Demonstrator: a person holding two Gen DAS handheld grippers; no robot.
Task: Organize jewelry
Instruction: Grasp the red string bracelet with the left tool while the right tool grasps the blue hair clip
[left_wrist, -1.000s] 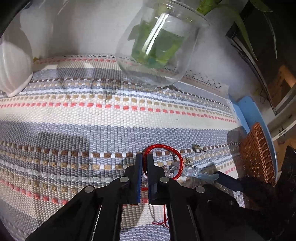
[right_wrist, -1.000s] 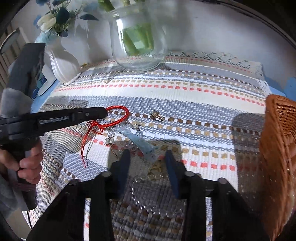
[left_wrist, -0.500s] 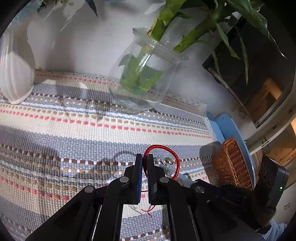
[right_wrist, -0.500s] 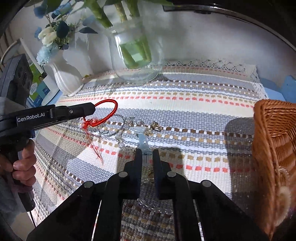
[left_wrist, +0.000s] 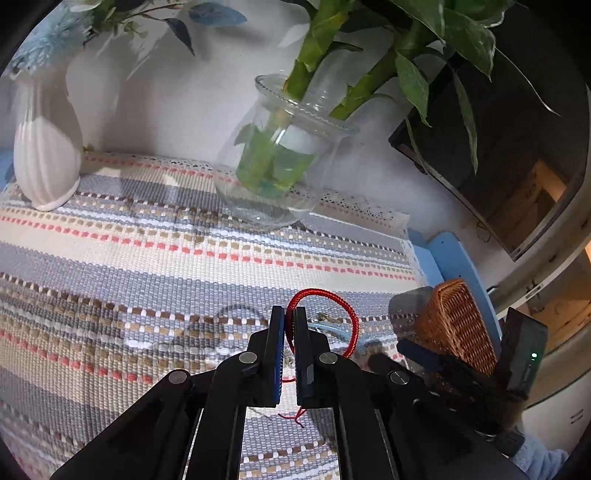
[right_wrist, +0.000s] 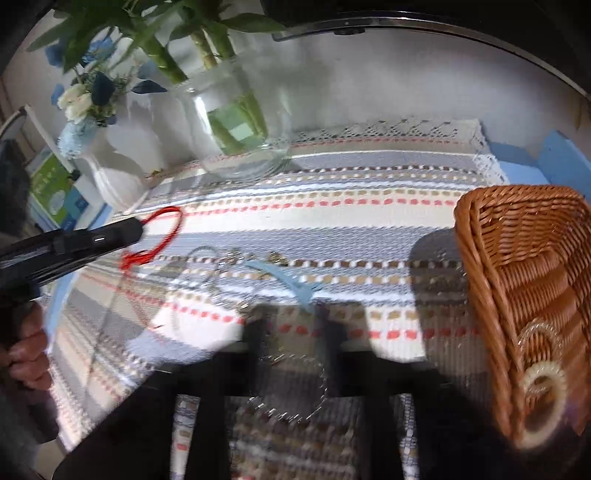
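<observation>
At far left of the right wrist view, a white vase (right_wrist: 114, 177) and a glass jar (right_wrist: 236, 122) of green stems stand along the back of the striped mat (right_wrist: 369, 229). Just in front of them the left gripper (left_wrist: 289, 317) is clamped on a red cord bracelet (left_wrist: 332, 310), which hangs lifted above the mat with its frayed tail dangling below. Toward the middle, a tangle of silver chains (right_wrist: 221, 262) and a pale blue strip (right_wrist: 291, 280) lie on the mat, the strip's long axis running diagonally toward the right gripper (right_wrist: 291, 332). That gripper is blurred, its jaws apart and holding nothing, with a beaded chain loop (right_wrist: 291, 387) lying right beneath them. At far right stands the wicker basket (right_wrist: 476, 258), already holding two pale rings. The basket lies well to the right of the held bracelet, across the mat, so the carry likely runs rightward; the right gripper is nearer the basket and the loose pieces.
</observation>
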